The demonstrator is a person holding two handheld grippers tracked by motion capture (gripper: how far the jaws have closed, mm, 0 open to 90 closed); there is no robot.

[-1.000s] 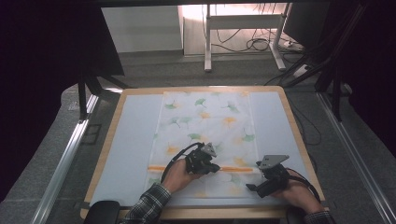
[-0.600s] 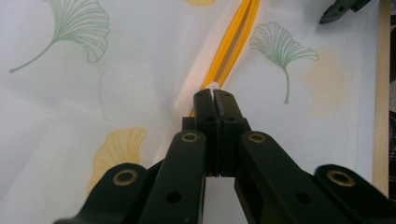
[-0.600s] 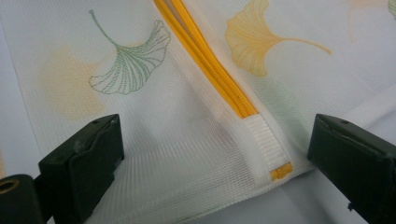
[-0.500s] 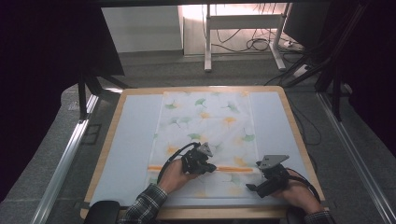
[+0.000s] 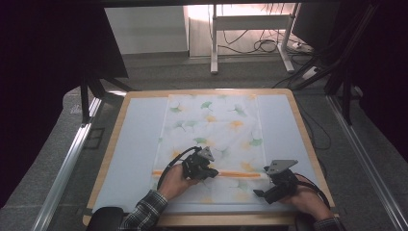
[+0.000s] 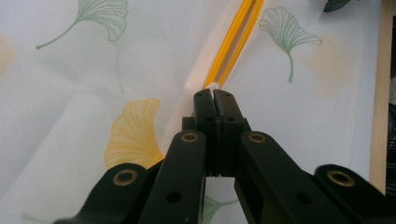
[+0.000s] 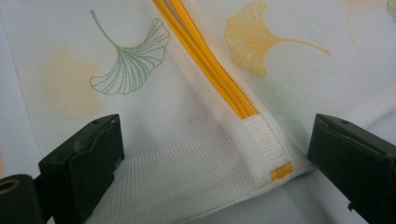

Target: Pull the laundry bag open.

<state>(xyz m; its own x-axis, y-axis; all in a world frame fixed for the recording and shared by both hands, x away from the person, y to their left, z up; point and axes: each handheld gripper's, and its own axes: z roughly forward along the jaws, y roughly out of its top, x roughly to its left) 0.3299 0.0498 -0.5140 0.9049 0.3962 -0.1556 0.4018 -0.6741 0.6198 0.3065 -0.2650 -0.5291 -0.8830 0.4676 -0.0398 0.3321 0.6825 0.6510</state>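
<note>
Left gripper (image 5: 208, 172) moved slightly left along the orange zipper (image 5: 226, 174) since earlier, jaws clamped on white zipper pull (image 6: 213, 87), mesh laundry bag (image 5: 211, 125) flat mid-table on pale mat (image 5: 134, 139), right gripper (image 7: 215, 154) spread wide over bag's corner, zipper end between jaws.

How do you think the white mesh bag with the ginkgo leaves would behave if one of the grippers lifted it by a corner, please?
The mesh bag would probably droop: its thin weave already wrinkles near the right gripper, whose jaws stand open. It looks light, lying flat on the mat. The orange zipper seems stiffer than the mesh; the left gripper, shut on the zipper pull, may drag loose fabric along.
</note>
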